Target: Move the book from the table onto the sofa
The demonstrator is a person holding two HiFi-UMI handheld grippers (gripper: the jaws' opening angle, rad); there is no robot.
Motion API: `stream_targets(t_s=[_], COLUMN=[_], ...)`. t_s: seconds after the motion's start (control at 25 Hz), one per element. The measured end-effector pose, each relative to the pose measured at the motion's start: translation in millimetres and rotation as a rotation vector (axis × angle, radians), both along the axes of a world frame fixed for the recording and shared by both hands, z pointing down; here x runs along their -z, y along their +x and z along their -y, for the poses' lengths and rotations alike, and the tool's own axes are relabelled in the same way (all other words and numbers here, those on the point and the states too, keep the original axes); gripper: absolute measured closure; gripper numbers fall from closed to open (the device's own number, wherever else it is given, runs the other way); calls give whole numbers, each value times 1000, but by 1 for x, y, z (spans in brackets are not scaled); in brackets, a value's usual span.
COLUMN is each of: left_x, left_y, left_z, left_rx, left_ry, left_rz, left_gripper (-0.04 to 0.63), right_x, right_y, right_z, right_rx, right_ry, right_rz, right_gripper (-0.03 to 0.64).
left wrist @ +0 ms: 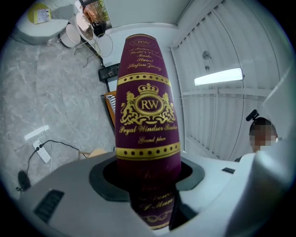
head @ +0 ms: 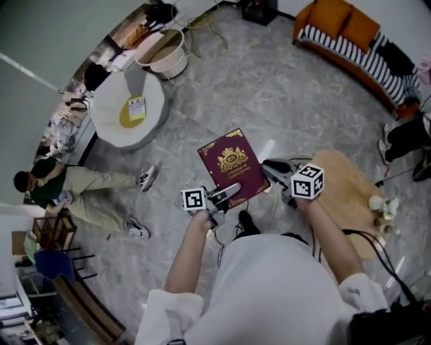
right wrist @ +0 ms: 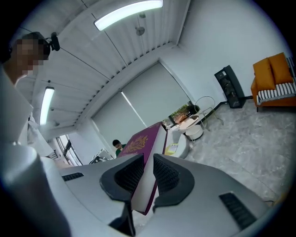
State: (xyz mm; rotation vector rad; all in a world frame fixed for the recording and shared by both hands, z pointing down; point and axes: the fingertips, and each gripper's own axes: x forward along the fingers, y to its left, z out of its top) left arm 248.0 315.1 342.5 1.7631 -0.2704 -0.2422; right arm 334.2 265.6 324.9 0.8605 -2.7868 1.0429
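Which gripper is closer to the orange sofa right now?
Right. The right gripper clamps the book at its edge on the side toward the sofa. The left gripper holds the book's near corner, farther from the sofa.

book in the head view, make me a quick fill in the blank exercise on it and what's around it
1. The left tool and right tool hold the book above the grey marbled ____.
2. The book's maroon cover carries a ____ crest.
3. The sofa at the head view's upper right is ____ under a striped throw.
Missing words: floor; gold; orange.
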Motion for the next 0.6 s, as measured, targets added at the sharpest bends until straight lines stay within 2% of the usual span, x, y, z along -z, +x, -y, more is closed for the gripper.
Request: stream_targets(t_s=[0.08,0.4,0.52,0.6], left_x=[4,-48,-70,-74], left_y=[-24,-29,-32,-45], left_z=[10,17,26,30], left_rx=[36,142,175,202], left_ry=[0,25,51,41], left_rz=[-10,59,68,62], left_gripper=[371,371,371,371], right_x=[4,-43,-69,-73], right_y=[-27,-36,-42,-57], right_z=[14,27,35,42], right_rx=[35,165,212,242], right_ry=[17,79,93,94], right_rz=[8,79,82,76], right_gripper=[543,557,557,557])
